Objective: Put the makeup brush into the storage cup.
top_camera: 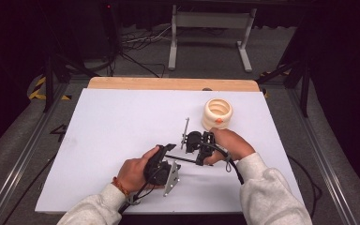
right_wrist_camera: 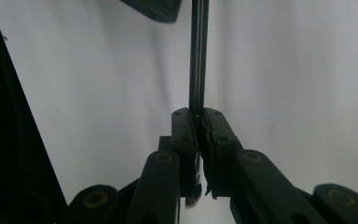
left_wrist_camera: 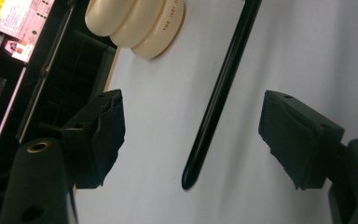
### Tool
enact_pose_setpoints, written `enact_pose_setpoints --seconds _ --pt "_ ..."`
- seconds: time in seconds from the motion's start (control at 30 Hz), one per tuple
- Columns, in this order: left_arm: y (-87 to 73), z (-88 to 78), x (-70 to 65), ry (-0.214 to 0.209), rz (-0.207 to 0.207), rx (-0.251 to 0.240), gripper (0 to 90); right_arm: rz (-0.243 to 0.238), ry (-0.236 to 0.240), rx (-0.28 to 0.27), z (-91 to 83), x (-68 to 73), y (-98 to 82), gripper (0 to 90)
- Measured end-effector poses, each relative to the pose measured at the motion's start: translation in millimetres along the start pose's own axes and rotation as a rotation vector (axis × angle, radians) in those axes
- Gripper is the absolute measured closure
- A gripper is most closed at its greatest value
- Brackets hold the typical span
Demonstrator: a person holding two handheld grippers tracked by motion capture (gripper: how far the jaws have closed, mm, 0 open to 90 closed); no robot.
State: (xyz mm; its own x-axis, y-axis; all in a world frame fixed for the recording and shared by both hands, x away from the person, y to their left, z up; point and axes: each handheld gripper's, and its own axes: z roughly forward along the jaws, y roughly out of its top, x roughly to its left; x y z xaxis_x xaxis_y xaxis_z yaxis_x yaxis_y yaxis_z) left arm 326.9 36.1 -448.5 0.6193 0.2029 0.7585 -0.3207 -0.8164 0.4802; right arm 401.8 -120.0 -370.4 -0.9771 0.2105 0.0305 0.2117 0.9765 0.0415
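A thin black rod (top_camera: 182, 159) hangs just above the white table between my two grippers. My right gripper (top_camera: 198, 159) is shut on one end of it. In the right gripper view the jaws (right_wrist_camera: 199, 116) pinch the rod (right_wrist_camera: 198, 56), which runs straight away from them. My left gripper (top_camera: 168, 152) stands open around the rod's other end. In the left gripper view the rounded tip of the rod (left_wrist_camera: 209, 121) lies in the gap between the two pads (left_wrist_camera: 107, 135), touching neither.
A cream ribbed ring-shaped object (top_camera: 217, 113) stands on the white tabletop (top_camera: 122, 122) just behind my right hand and appears in the left gripper view (left_wrist_camera: 137, 21). A thin grey rod (top_camera: 185, 133) lies beside the right gripper. The wooden back edge (top_camera: 168, 83) borders the table.
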Motion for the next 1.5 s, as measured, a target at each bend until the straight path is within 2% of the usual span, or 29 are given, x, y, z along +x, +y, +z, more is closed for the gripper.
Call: enact_pose_setpoints --seconds 0.07,0.13,0.17,0.23,0.27,0.33,0.37,0.47,0.53,0.6,0.63,0.67,0.7,0.73,0.8,0.9,0.93,1.07,1.17,1.23,1.3,1.33,1.43,1.5 --pt "2.5 1.2 0.4 -0.001 0.023 -0.015 34.4 0.009 0.0 0.006 0.6 -2.1 5.1 84.5" --pt "3.7 1.5 0.8 -0.003 0.029 -0.018 39.6 0.015 0.012 0.016 2.5 -2.6 10.5 84.5" --pt "4.2 1.2 0.7 -0.01 0.035 -0.006 43.5 0.015 0.016 0.016 2.7 -3.4 13.3 84.5" --pt "6.0 2.3 -0.3 -0.011 0.052 -0.017 48.0 0.015 0.005 0.027 3.2 -3.7 18.4 84.5" --pt "6.5 2.3 -2.2 -0.017 0.052 -0.011 53.1 0.023 0.008 0.026 3.7 -3.8 20.9 84.5" --pt "9.2 1.7 -2.1 -0.02 0.103 -0.011 59.5 0.024 -0.005 0.038 4.4 -3.8 24.7 84.5" --pt "9.8 1.9 -3.5 -0.024 0.102 -0.017 62.2 0.021 0.0 0.033 5.7 -2.8 25.6 84.5" --pt "12.4 2.4 -5.3 -0.036 0.126 -0.002 69.8 0.033 -0.008 0.037 5.2 -2.9 28.1 84.5" --pt "13.5 4.0 -8.9 -0.047 0.124 0.01 71.3 0.032 -0.006 0.032 5.4 -2.3 28.5 84.5" --pt "15.5 5.6 -11.8 -0.039 0.138 0.024 78.8 0.024 -0.002 0.029 4.7 -0.5 30.6 84.5" --pt "17.2 5.0 -10.9 -0.038 0.174 0.045 80.2 0.027 -0.006 0.03 4.0 0.5 31.7 84.4" --pt "17.4 6.5 -13.0 -0.04 0.151 0.028 80.8 0.021 -0.013 0.037 4.0 0.9 32.5 84.5" --pt "19.5 6.4 -11.9 -0.038 0.197 0.067 81.7 0.025 -0.013 0.044 4.1 1.1 32.9 84.3" --pt "20.4 7.8 -13.0 -0.036 0.211 0.076 82.9 0.026 -0.018 0.048 3.5 0.4 33.4 84.2" --pt "20.9 9.9 -15.8 -0.032 0.179 0.071 83.6 0.034 -0.023 0.051 4.2 1.1 34.7 84.2" --pt "22.1 10.3 -14.4 -0.033 0.203 0.088 83.7 0.051 -0.028 0.058 5.3 0.6 37.5 84.2" --pt "23.3 9.2 -12.9 -0.032 0.237 0.116 83.7 0.051 -0.028 0.058 5.3 0.6 37.5 84.2" --pt "22.7 8.7 -12.3 -0.035 0.228 0.123 83.8 0.048 -0.046 0.075 6.4 3.0 42.2 84.0" --pt "21.6 8.1 -10.1 -0.033 0.228 0.126 83.9 0.052 -0.045 0.063 5.2 2.0 42.1 83.9" --pt "19.9 9.2 -10.9 -0.036 0.187 0.101 83.9 0.058 -0.043 0.048 2.8 1.2 41.4 82.7" --pt "18.7 10.7 -11.3 -0.041 0.166 0.088 83.9 0.062 -0.043 0.039 0.9 0.8 40.5 81.5" --pt "19.6 8.3 -7.7 -0.047 0.212 0.138 84.0 0.059 -0.04 0.03 -0.9 0.1 39.4 80.3" --pt "18.9 9.0 -6.7 -0.055 0.208 0.138 84.0 0.073 -0.046 0.015 -2.8 -0.8 35.9 78.6" --pt "16.7 9.3 -5.4 -0.058 0.188 0.136 84.0 0.082 -0.045 -0.005 -4.7 -2.0 32.7 75.5"
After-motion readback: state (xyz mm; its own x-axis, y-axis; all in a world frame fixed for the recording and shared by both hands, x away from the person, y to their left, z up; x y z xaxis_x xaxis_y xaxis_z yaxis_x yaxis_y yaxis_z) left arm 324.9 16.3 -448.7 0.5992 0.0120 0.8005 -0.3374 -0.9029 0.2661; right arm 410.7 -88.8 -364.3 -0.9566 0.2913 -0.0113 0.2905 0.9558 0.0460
